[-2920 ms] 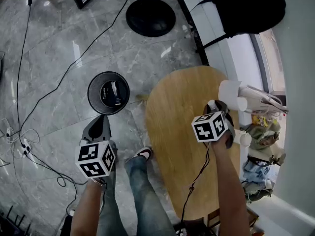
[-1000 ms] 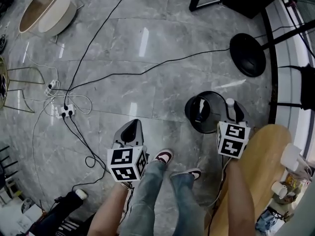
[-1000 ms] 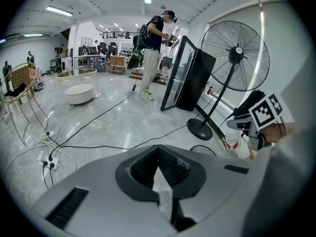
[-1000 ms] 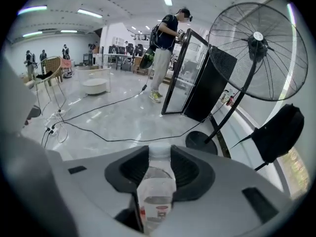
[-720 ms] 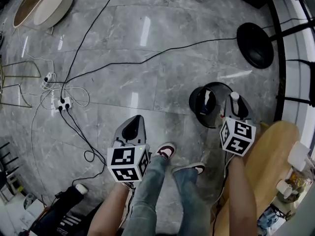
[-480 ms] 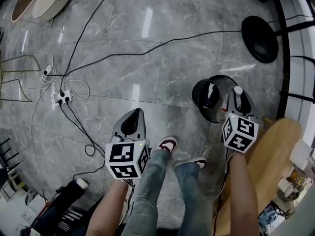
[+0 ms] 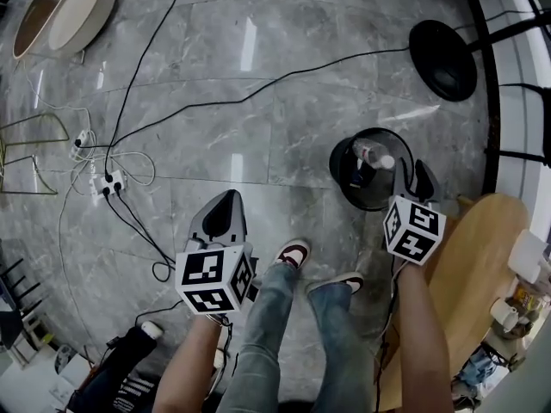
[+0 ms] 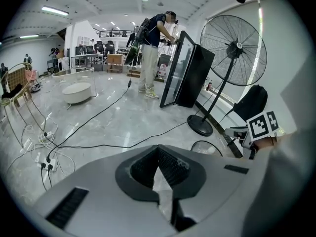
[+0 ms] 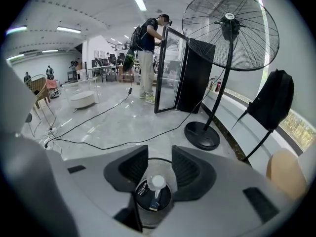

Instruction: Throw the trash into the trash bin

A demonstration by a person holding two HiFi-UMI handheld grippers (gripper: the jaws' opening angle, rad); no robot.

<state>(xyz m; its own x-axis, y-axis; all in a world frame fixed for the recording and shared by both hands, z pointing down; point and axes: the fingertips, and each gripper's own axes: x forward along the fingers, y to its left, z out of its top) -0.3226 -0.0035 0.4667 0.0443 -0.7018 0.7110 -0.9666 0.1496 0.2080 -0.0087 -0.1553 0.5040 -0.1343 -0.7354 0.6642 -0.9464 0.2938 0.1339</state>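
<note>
Grey marble floor (image 7: 284, 101) fills the frame (a power strip (image 7: 110, 181) lies at left). Right of centre stands the black trash bin (image 7: 334, 169), a plastic bottle (image 7: 372, 155) inside it. Just beside it, the right gripper (image 7: 413, 177) has jaws apart, just opening, gripping nothing. At lower left, the left gripper (image 7: 228, 203) is closed and empty.

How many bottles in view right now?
1. A clear bottle at the mouth of the black bin. Others could be hidden deeper in the bin.
</note>
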